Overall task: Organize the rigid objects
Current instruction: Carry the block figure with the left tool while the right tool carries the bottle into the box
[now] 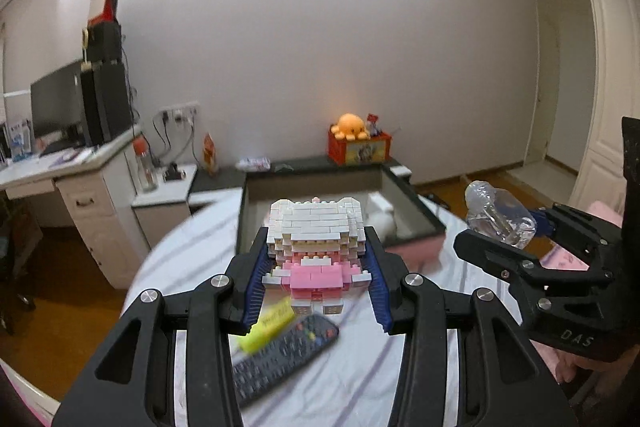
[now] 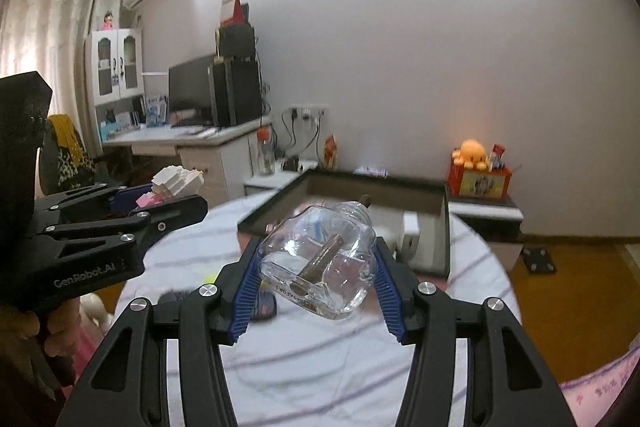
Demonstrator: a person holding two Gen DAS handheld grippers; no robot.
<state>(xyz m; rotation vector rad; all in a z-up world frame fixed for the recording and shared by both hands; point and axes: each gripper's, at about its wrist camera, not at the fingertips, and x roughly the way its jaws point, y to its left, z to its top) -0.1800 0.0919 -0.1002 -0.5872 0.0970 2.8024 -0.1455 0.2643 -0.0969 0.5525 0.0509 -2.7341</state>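
Transport step. Left hand-held gripper [image 1: 316,267] clamped on brick figure [image 1: 316,247]; right hand-held gripper [image 2: 318,267] clamped on clear glass bottle [image 2: 320,261], both aloft over striped bench [image 2: 320,355]. Next, probably: carry to dark open box [image 2: 436,227], lower, release. Box contents partly hidden; remote [image 1: 280,355] blurred.

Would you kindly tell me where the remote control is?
The remote control lies on the striped table, low in the left wrist view, beside a yellow item.
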